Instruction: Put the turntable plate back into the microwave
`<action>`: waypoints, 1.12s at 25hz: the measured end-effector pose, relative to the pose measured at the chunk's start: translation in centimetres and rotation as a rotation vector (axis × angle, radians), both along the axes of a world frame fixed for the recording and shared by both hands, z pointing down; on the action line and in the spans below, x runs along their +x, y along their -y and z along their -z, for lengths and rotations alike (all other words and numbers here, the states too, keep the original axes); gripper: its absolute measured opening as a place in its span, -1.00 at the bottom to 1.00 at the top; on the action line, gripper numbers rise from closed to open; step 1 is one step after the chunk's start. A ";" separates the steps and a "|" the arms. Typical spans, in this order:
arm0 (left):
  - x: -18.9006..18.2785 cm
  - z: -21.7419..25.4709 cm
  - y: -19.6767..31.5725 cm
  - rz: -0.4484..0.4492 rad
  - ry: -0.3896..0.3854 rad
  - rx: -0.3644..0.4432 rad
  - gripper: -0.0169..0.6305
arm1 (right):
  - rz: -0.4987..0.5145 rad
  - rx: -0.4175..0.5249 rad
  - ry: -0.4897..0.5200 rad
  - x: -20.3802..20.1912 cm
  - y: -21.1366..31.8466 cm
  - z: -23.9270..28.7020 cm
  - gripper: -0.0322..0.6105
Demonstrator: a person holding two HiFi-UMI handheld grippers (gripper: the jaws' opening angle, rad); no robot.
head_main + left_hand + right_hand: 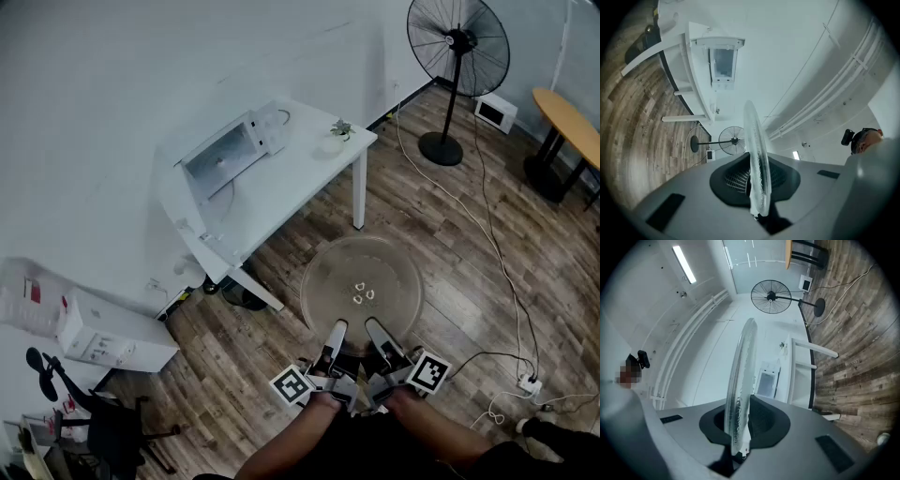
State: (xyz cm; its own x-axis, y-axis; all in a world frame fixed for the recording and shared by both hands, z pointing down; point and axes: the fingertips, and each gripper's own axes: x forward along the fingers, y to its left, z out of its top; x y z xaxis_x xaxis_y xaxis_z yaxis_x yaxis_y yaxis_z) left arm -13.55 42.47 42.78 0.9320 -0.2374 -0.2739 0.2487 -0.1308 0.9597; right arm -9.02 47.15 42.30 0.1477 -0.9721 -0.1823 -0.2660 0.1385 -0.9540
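Observation:
The round clear glass turntable plate (361, 286) hangs level over the wooden floor, held by its near rim. My left gripper (334, 339) and my right gripper (377, 336) are both shut on that rim, side by side. In the left gripper view the plate (754, 159) stands edge-on between the black pads, and the right gripper view shows the plate (740, 399) the same way. The white microwave (225, 155) stands with its door open on the white table (291, 183), some way ahead and to the left.
A small potted plant (336, 136) sits at the table's far end. A black standing fan (457, 56) is at the back right, with cables (497, 253) trailing over the floor to a power strip (531, 384). A white box (108, 339) lies at the left wall.

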 end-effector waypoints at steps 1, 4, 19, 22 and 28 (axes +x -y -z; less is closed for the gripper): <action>-0.2 0.0 -0.1 0.001 0.002 0.001 -0.79 | 0.001 -0.001 0.007 -0.2 -0.1 -0.1 -0.73; -0.8 0.1 -0.3 0.004 0.007 -0.001 -0.80 | 0.003 -0.005 0.020 -0.8 -0.3 -0.1 -0.73; -1.6 1.1 1.8 -0.014 0.000 0.024 -0.78 | -0.023 0.012 0.003 -1.6 1.8 0.9 -0.72; -1.9 1.1 3.4 -0.028 -0.009 0.026 -0.77 | -0.039 0.014 -0.008 -2.0 3.3 0.9 -0.72; -1.9 0.9 6.2 -0.037 -0.009 0.014 -0.76 | -0.049 -0.008 -0.001 -2.1 6.1 0.6 -0.72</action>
State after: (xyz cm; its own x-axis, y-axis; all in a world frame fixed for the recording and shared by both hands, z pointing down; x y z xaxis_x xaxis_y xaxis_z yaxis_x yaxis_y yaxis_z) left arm -15.49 36.23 41.90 0.9376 -0.1994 -0.2849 0.2618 -0.1348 0.9557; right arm -11.12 41.04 41.69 0.1949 -0.9651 -0.1752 -0.2735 0.1181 -0.9546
